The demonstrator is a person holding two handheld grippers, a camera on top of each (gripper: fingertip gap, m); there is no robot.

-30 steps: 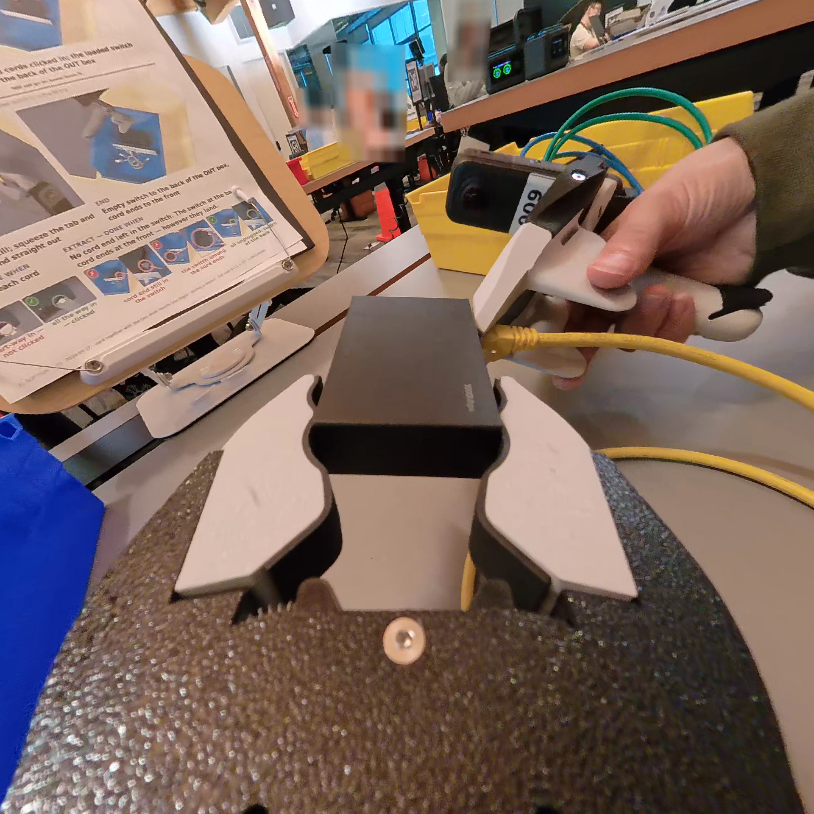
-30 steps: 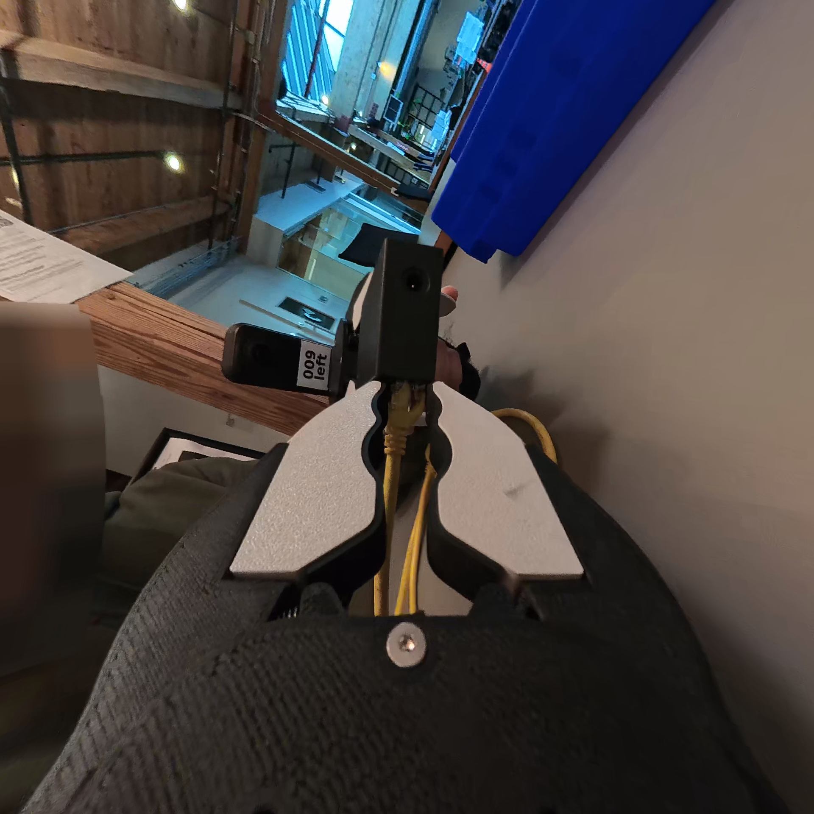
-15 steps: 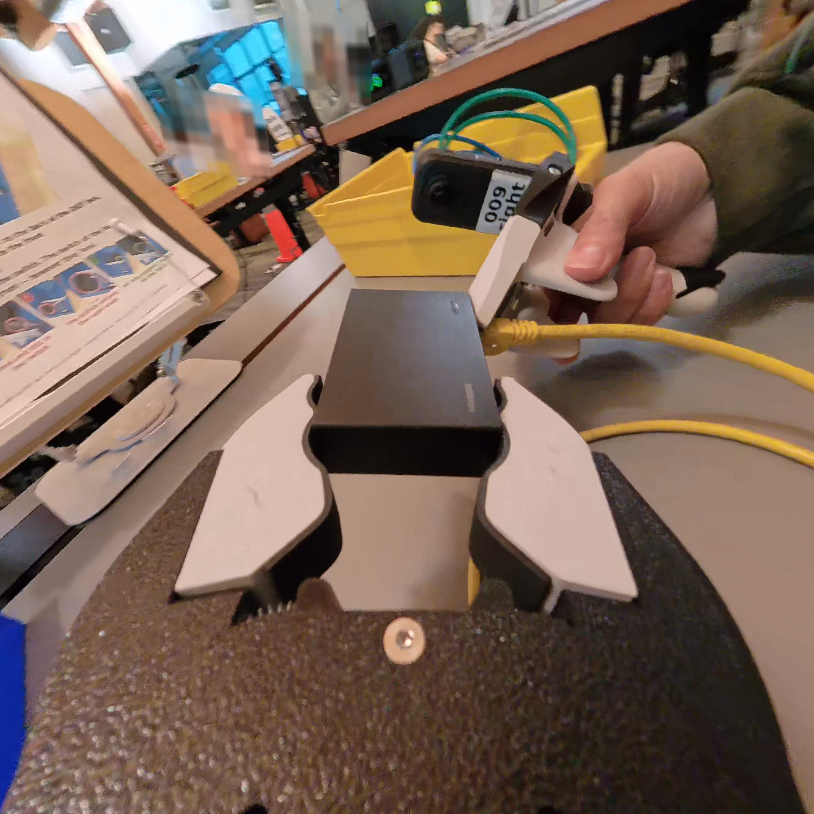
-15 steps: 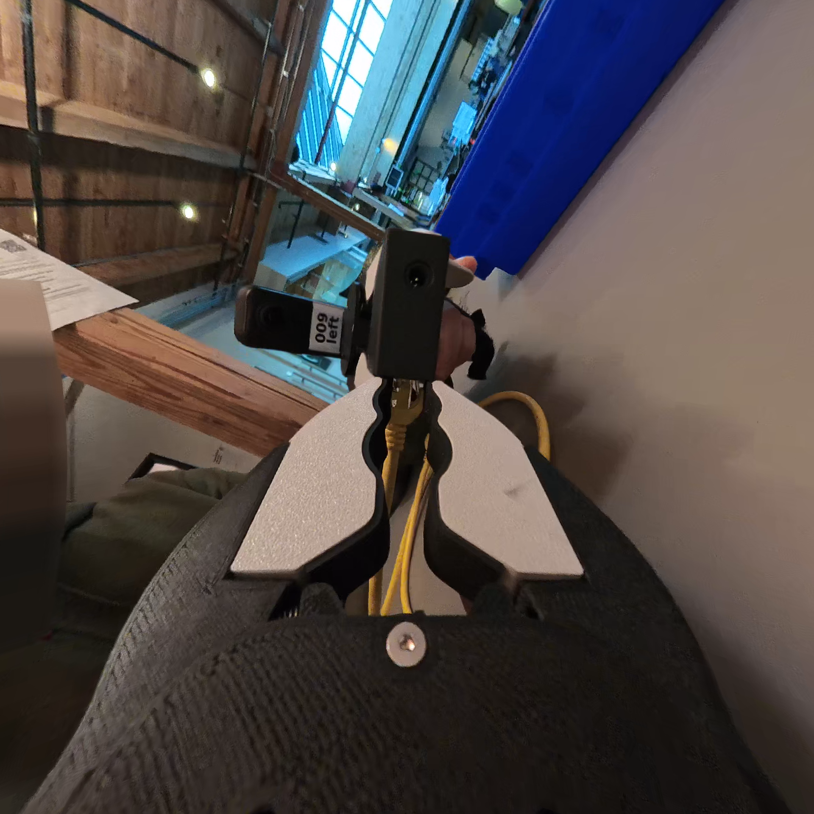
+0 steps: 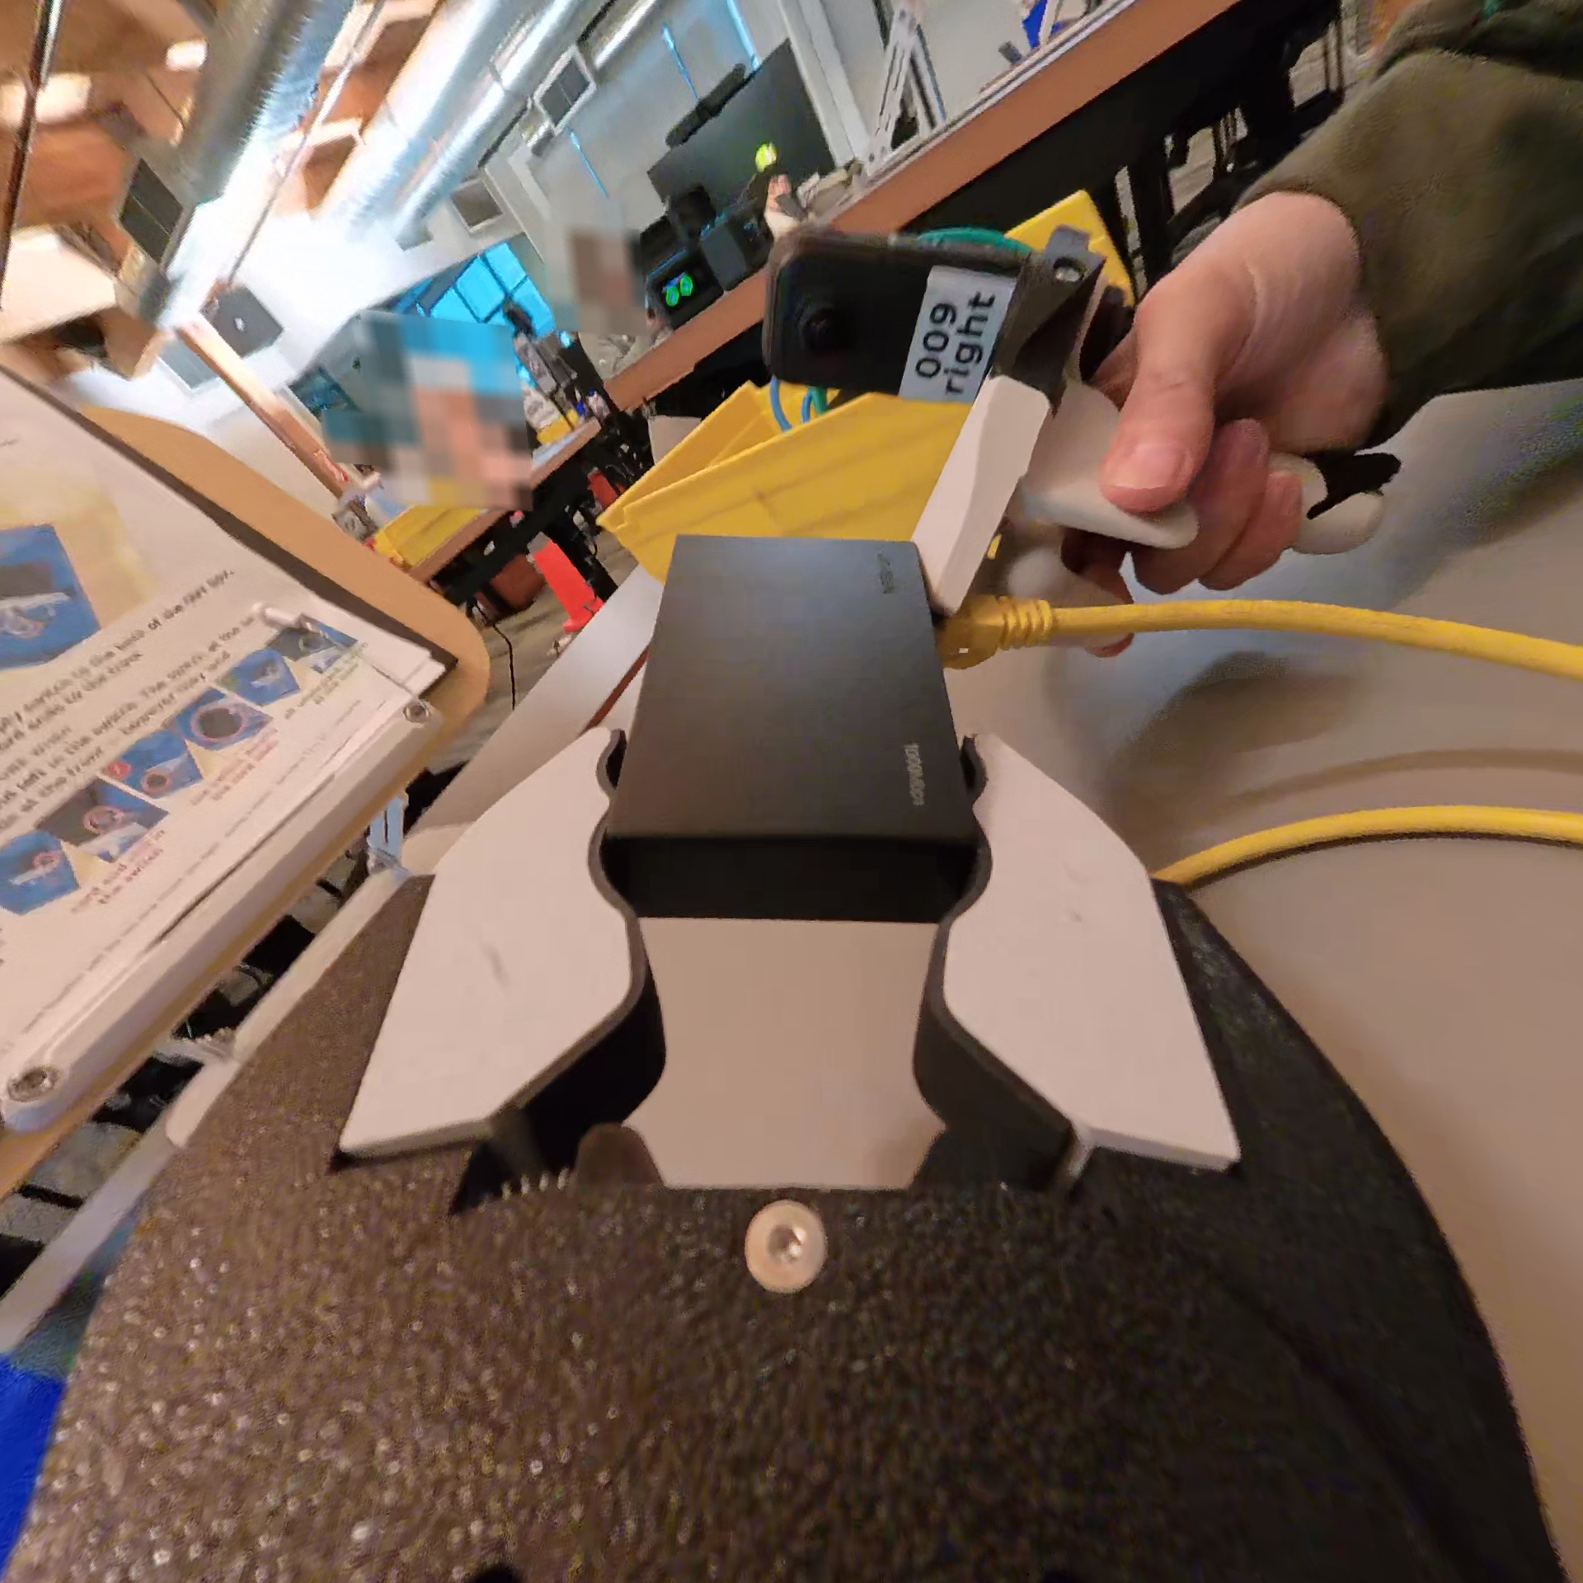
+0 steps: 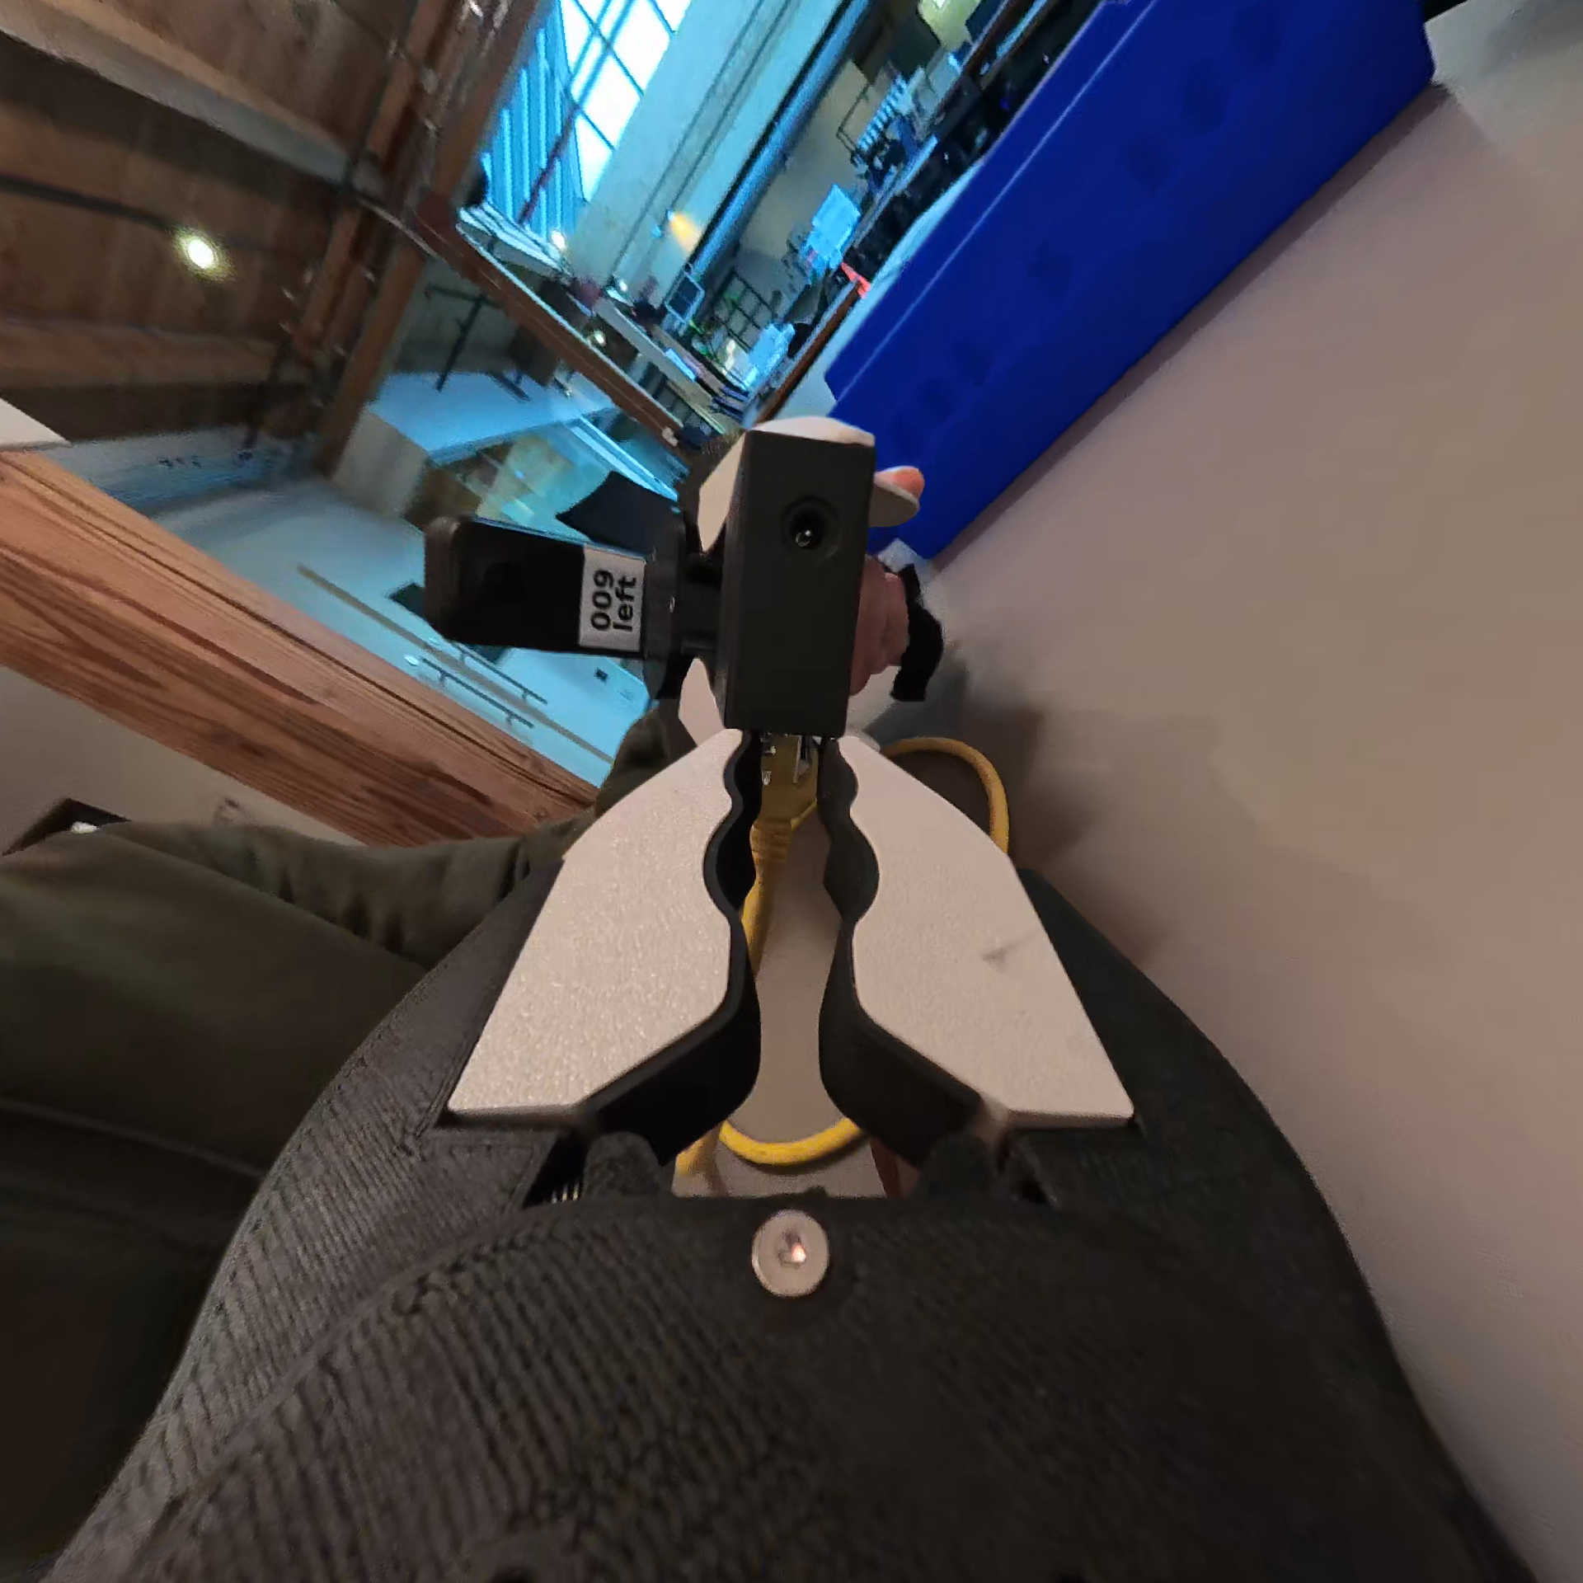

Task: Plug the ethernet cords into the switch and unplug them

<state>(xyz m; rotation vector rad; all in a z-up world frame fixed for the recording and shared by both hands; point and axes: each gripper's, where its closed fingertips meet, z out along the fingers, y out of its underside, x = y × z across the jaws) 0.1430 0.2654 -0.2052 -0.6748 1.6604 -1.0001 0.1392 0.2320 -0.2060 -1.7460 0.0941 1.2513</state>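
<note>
Your left tongs (image 5: pixel 788 822) clamp the near end of the black switch (image 5: pixel 784 702), held above the grey table (image 5: pixel 1370 985); your right tongs (image 6: pixel 792 775) pinch the yellow cord's plug (image 6: pixel 781 818) at a port on the switch's right side. Keep the switch steady and drive the plug straight, square to the port face. The switch's long axis runs away from your left tongs; the yellow cord (image 5: pixel 1285 621) trails off right.

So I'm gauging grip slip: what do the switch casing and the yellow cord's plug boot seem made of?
Switch: smooth matte black casing with crisp edges and dull sheen; plastic or painted metal, can't tell. Yellow plug boot: ribbed, likely soft moulded rubbery plastic.
</note>
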